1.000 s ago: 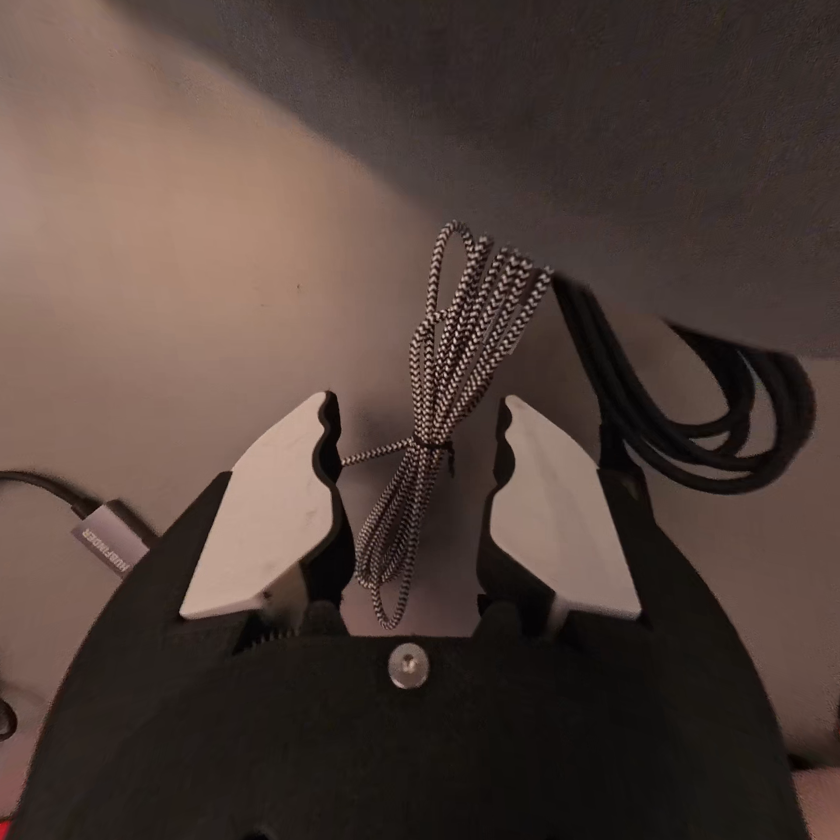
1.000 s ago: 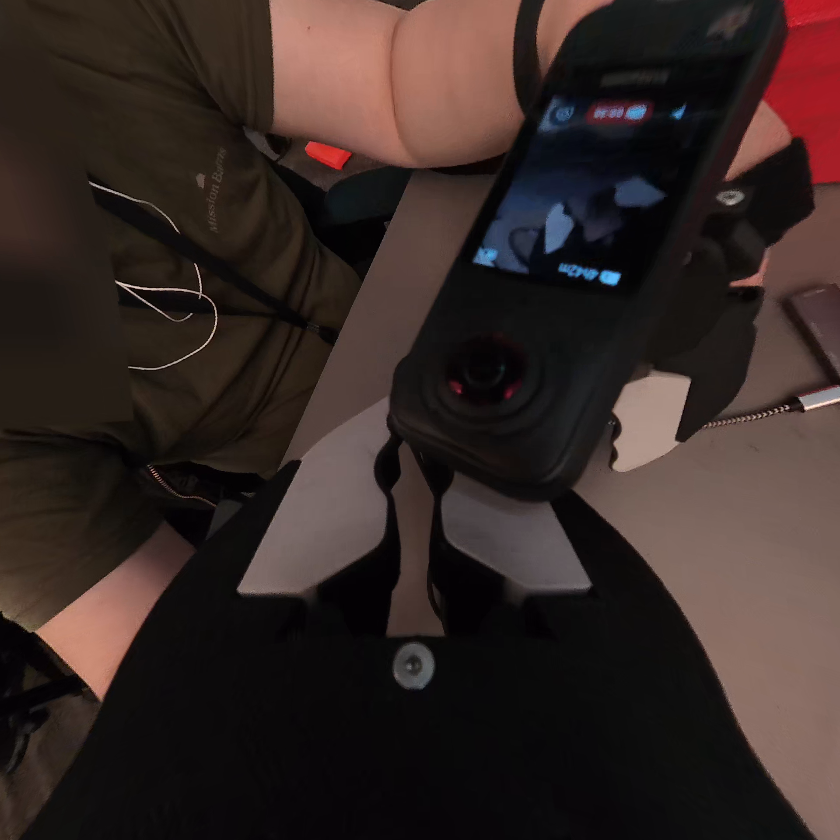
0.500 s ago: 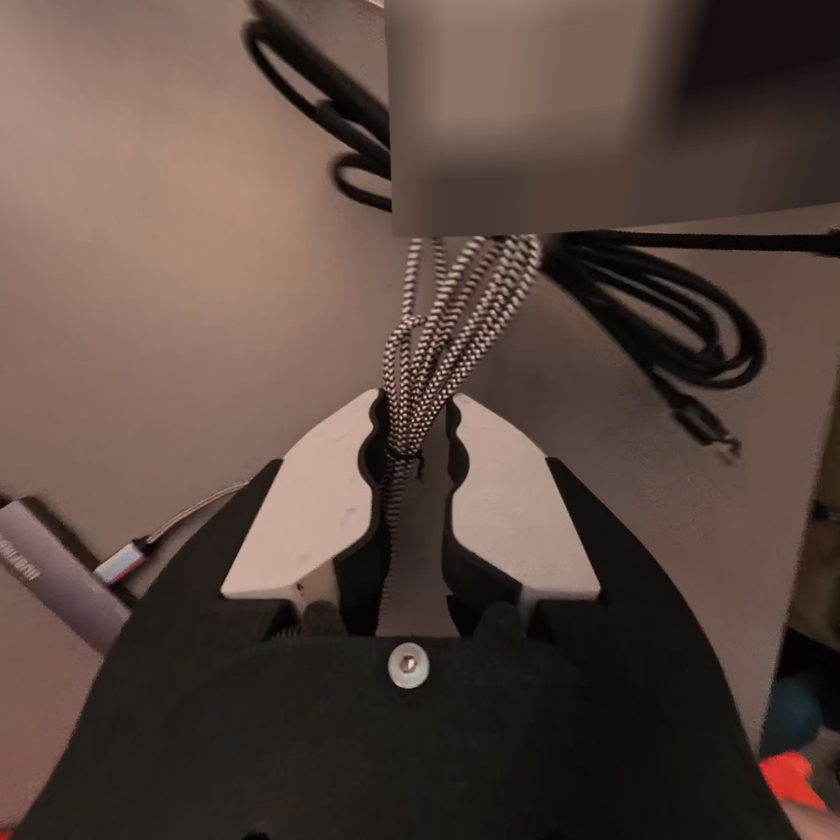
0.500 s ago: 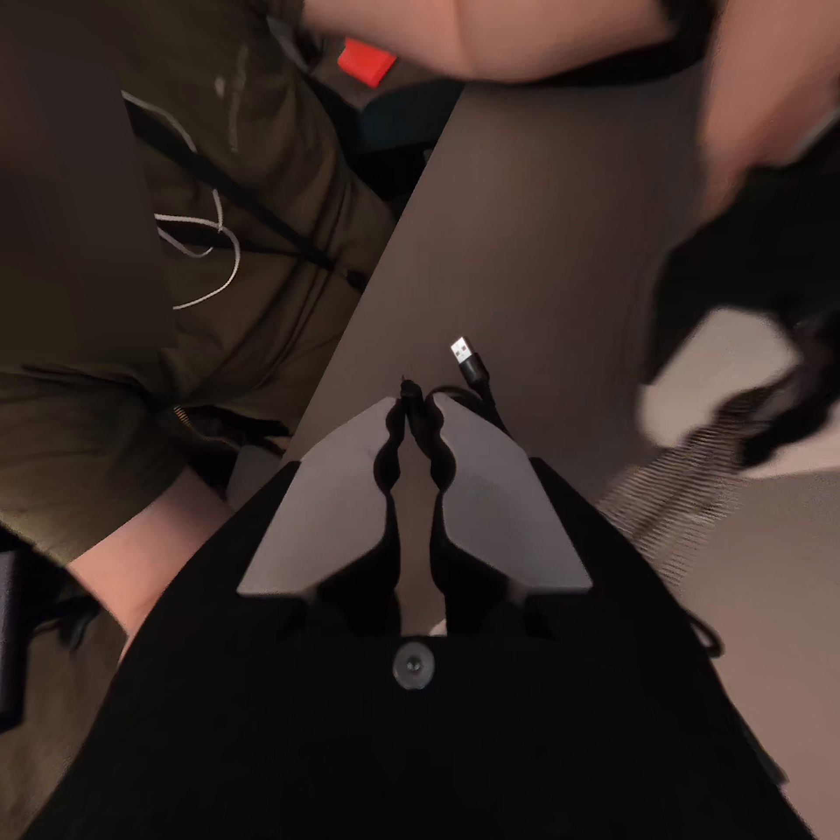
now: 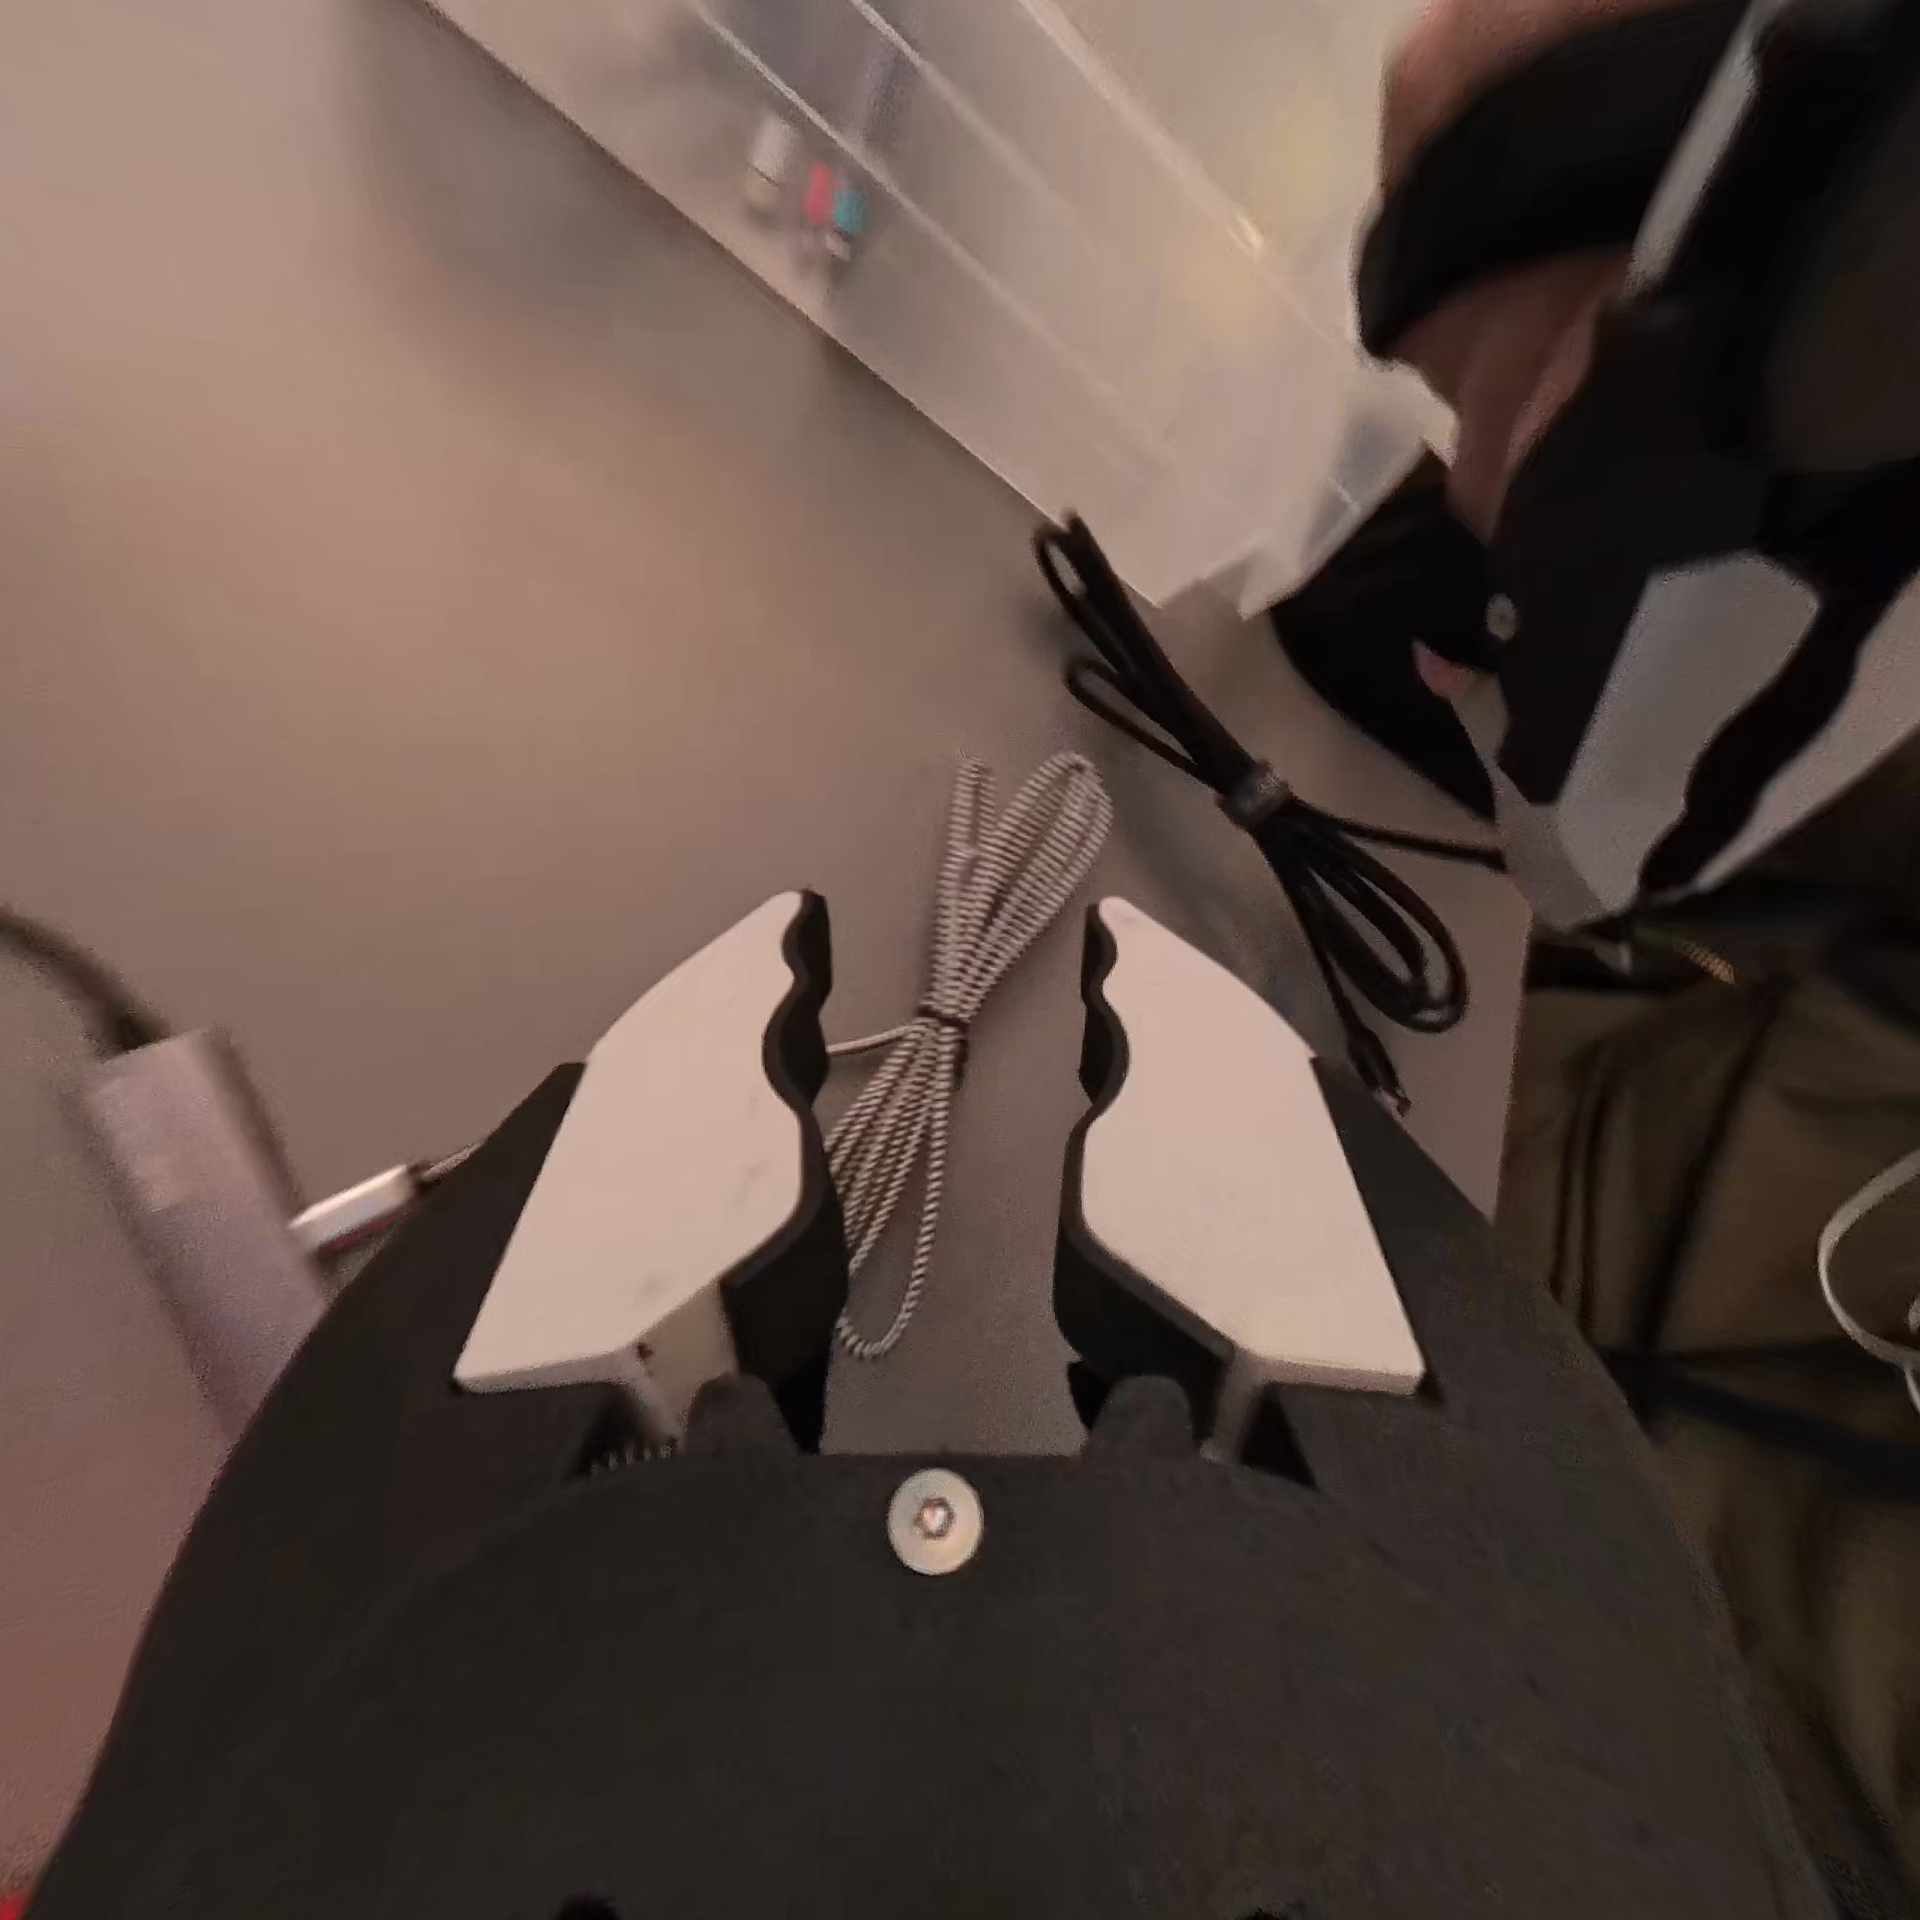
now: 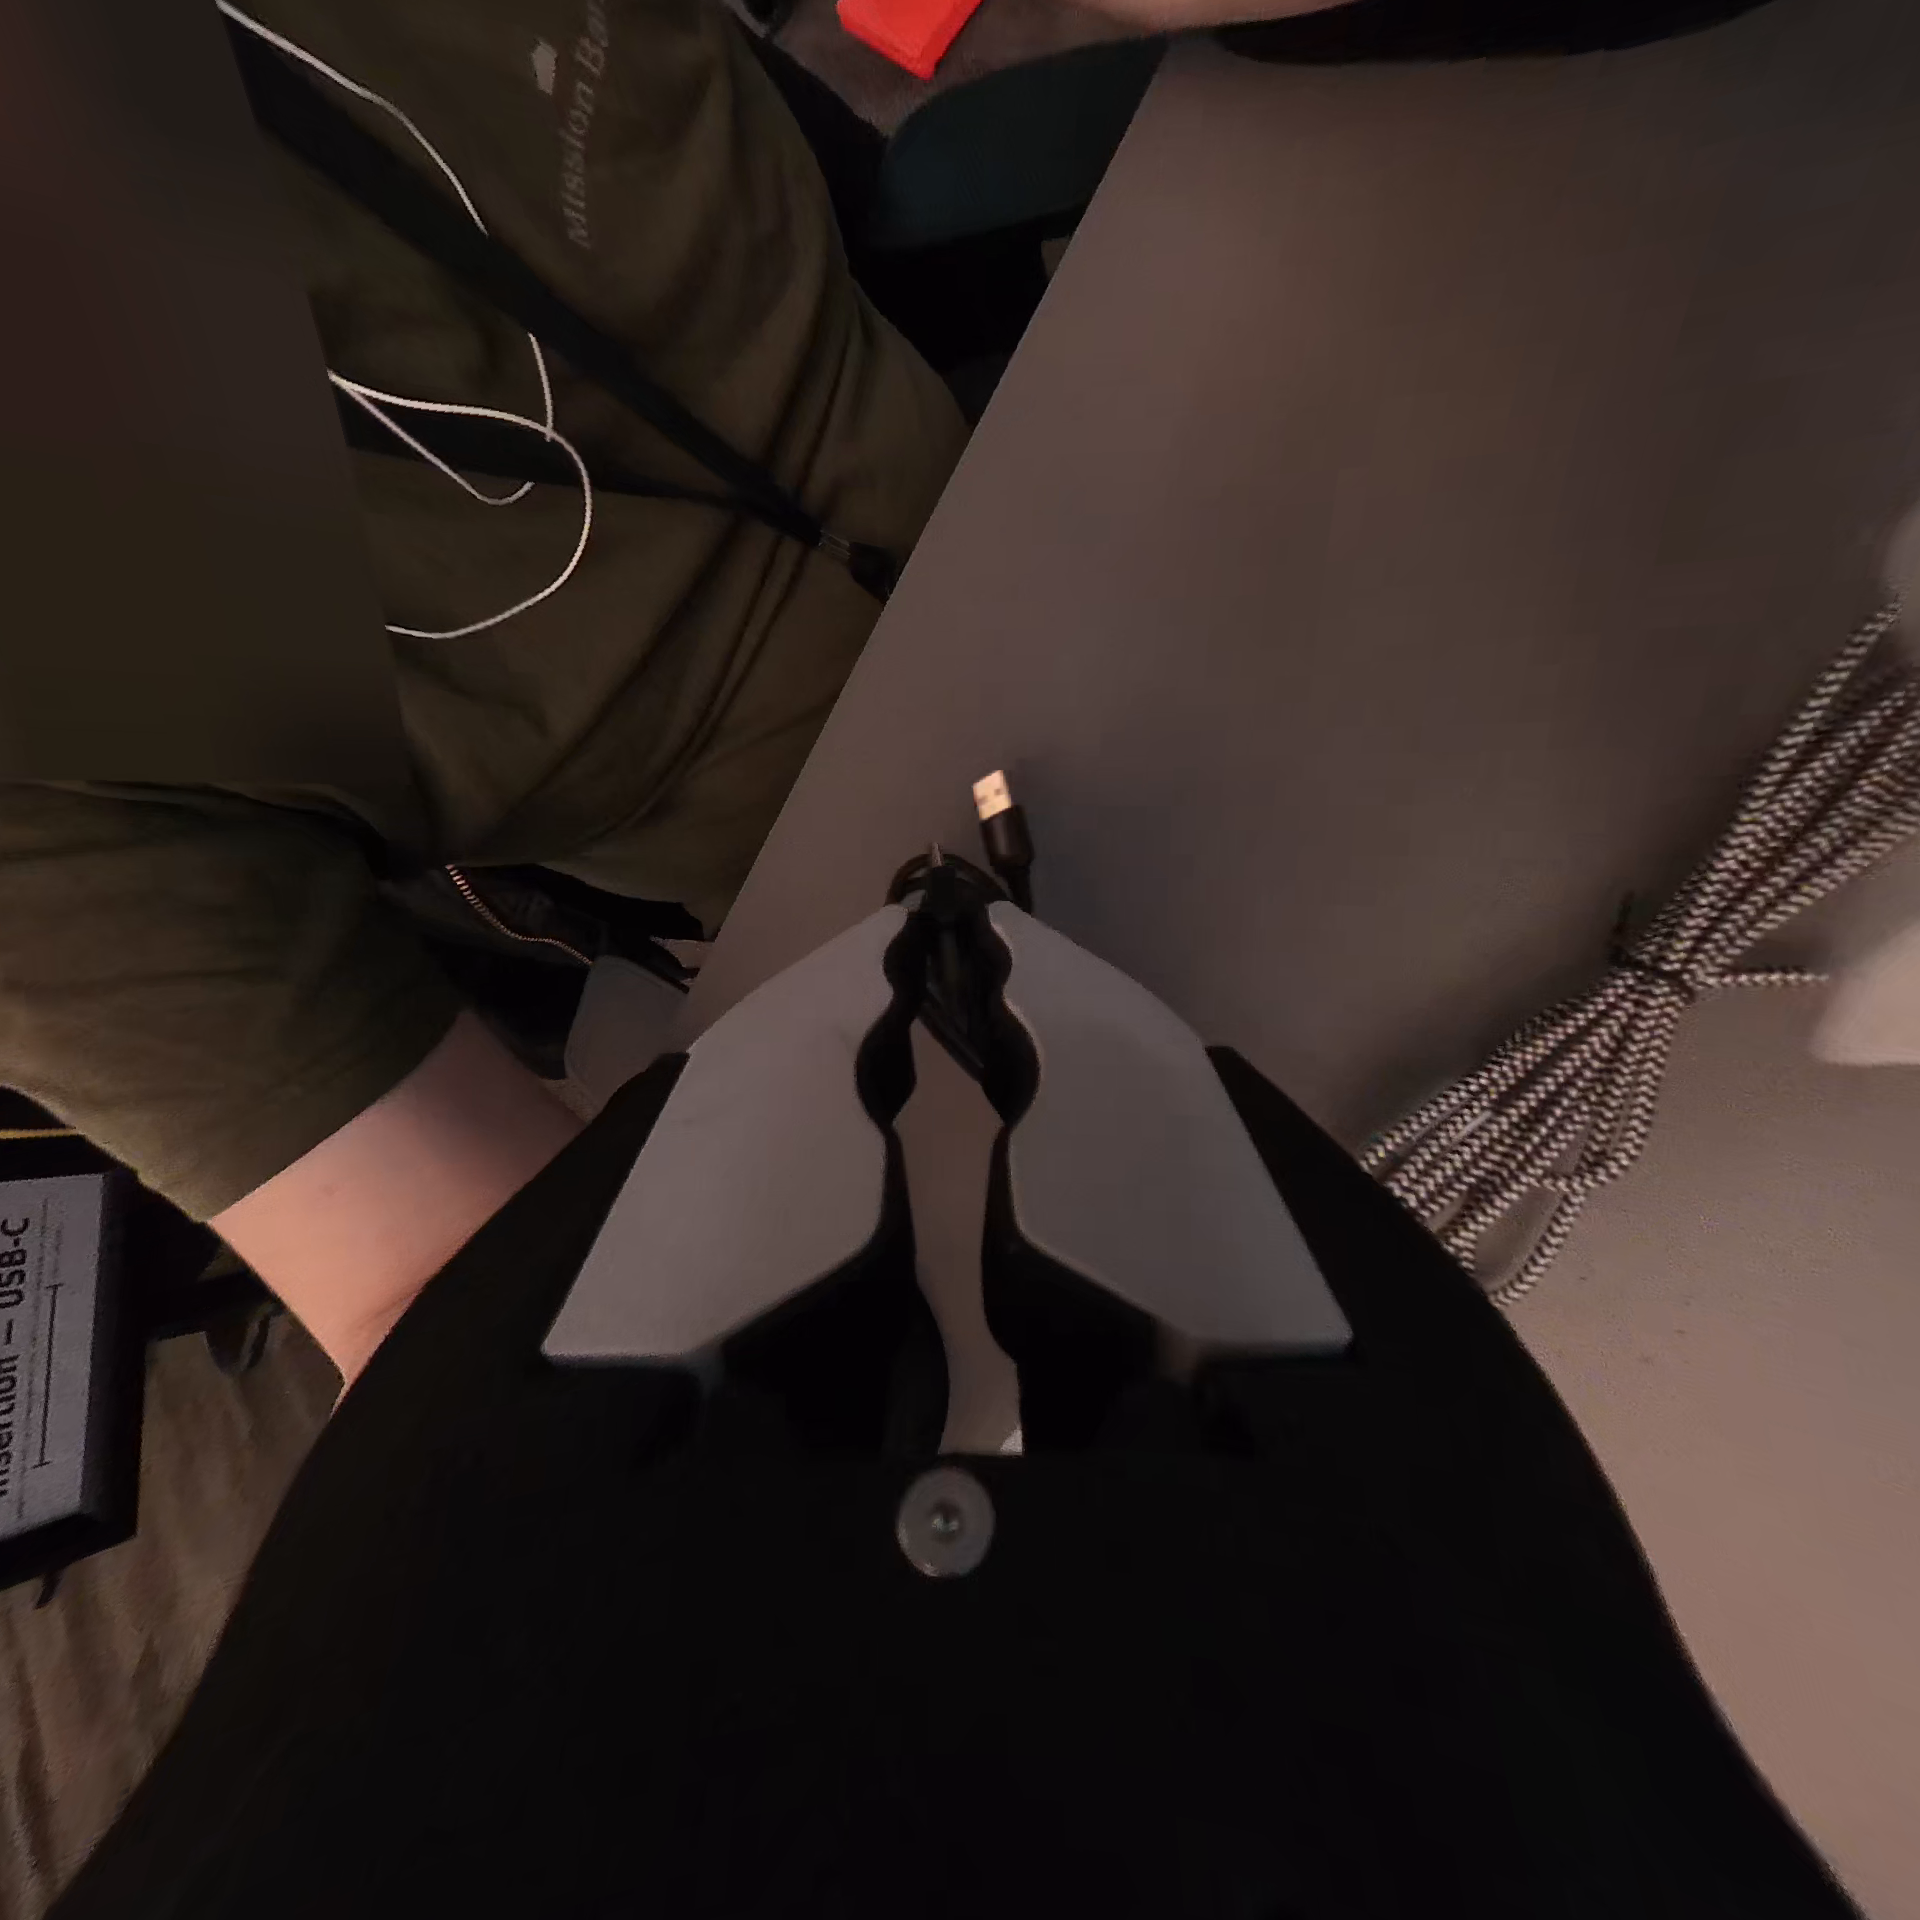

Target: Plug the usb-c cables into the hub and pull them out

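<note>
My left gripper (image 5: 956, 909) is open and hovers over a black-and-white braided cable bundle (image 5: 914, 1143) that lies on the table between its fingers. The grey hub (image 5: 177, 1174) lies at the left, with a silver plug (image 5: 348, 1216) at its end. My right gripper (image 6: 948, 914) is shut on a black cable (image 6: 940, 971) near the table's edge. That cable's USB plug (image 6: 992, 802) lies just beyond the fingertips. The black cable bundle (image 5: 1299, 831) shows in the left wrist view, running toward the right gripper (image 5: 1621, 665). The braided cable (image 6: 1621, 1039) lies to the right in the right wrist view.
A clear plastic bin (image 5: 1039, 270) stands at the far side of the table (image 5: 416, 623). The person's olive clothing (image 6: 623, 520) with a white cord is along the table edge (image 6: 914, 582). A red object (image 6: 904, 31) lies beyond it. The silver plug (image 5: 348, 1216) is about 11 cm from my left fingertips and 25 cm from my right.
My left gripper was shut on the braided bundle half a second ago; it has opened and the bundle lies on the table. The right gripper stays shut on the black cable.
</note>
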### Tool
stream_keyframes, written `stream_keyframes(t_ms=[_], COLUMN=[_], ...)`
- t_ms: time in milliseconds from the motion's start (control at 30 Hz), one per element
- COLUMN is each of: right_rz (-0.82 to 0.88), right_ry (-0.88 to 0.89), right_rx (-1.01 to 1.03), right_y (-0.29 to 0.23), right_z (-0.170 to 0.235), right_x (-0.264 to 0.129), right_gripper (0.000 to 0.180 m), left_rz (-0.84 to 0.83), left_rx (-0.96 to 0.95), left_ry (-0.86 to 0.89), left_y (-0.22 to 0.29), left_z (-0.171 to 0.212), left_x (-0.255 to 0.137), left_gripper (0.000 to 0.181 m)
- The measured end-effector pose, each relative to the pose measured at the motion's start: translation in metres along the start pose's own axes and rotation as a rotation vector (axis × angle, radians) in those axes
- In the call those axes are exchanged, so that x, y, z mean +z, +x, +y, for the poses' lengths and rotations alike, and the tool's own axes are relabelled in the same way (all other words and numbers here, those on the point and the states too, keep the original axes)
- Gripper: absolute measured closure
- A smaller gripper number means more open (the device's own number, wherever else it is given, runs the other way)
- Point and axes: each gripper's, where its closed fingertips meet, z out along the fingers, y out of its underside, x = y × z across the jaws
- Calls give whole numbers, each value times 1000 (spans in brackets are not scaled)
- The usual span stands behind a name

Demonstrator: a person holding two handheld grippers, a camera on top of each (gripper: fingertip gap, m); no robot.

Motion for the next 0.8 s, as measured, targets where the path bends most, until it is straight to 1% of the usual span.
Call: stream_keyframes(t_ms=[33, 100, 133, 167, 300, 367, 433, 500, 567, 633, 667, 733, 767, 800], right_rz=[1, 12, 17, 20, 38, 48, 54, 58, 63, 66, 66, 68, 68, 67], right_ry=[4, 9, 11, 13, 10, 5, 12, 20, 23, 25, 25, 26, 27, 29], right_rx=[-4, -10, -15, -23, -37, -45, -58, -65, -68, -71, -73, -80, -85, -91], right_y=[-1, 0, 0, -1, -2, -3, -5, -7, -7, -8, -8, -9, -10, -11], right_z=[0, -2, -3, -4, -7, -7, -8, -9, -8, -8, -8, -8, -8, -8], right_x=[-1, -3, -4, -4, -6, -7, -9, -11, -13, -14, -14, -15, -16, -16], right_gripper=[172, 172, 172, 172, 171, 171, 172, 172, 172, 171, 171, 171, 171, 171], left_rz=[-106, -409, -515, -566, -626, -630, -654, -699, -699, -656, -622, -570, -558, -558], left_rx=[-42, -86, -87, -86, -110, -138, -165, -152, -164, -221, -265, -380, -413, -409], left_ry=[25, 11, -20, -59, -285, -417, -540, -580, -618, -683, -704, -747, -764, -766], left_y=[-18, -64, -78, -86, -99, -103, -109, -116, -118, -116, -113, -107, -106, -108], left_z=[-3, 4, 9, 15, 49, 69, 85, 85, 86, 96, 100, 111, 114, 114], left_x=[-11, -34, -40, -40, -27, -24, -26, -31, -33, -33, -33, -36, -38, -39], left_gripper=[133, 133, 134, 134, 137, 131, 130, 128, 127, 125, 126, 121, 120, 124])
